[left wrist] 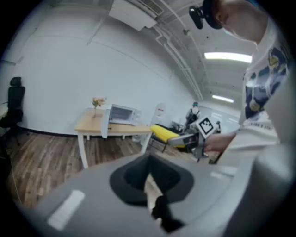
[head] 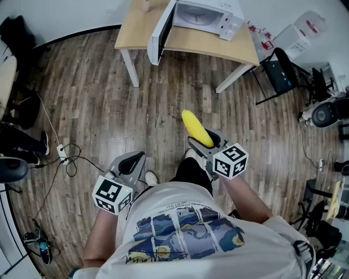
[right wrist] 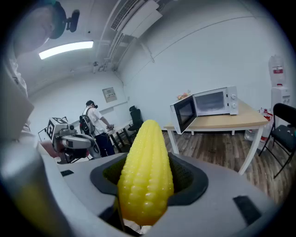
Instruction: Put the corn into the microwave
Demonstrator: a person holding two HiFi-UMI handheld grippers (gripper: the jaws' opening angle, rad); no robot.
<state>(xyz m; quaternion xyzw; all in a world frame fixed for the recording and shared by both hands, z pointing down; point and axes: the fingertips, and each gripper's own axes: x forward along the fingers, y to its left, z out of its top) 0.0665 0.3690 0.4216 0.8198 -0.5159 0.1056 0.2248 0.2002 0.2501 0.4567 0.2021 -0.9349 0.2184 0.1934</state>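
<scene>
A yellow corn cob (head: 195,128) sticks out forward from my right gripper (head: 200,138), whose jaws are shut on its lower end. In the right gripper view the corn (right wrist: 145,169) fills the middle, standing up between the jaws. The white microwave (head: 206,15) stands on a light wooden table (head: 240,50) far ahead, with its door (head: 162,31) swung open to the left. It also shows as the microwave (right wrist: 212,102) in the right gripper view. My left gripper (head: 132,162) hangs low at the left, jaws together and holding nothing.
A black chair (head: 280,72) stands right of the table. Cables and a power strip (head: 64,157) lie on the wooden floor at the left. A person (right wrist: 95,121) stands by desks far off. A small flower vase (left wrist: 98,102) sits on the table.
</scene>
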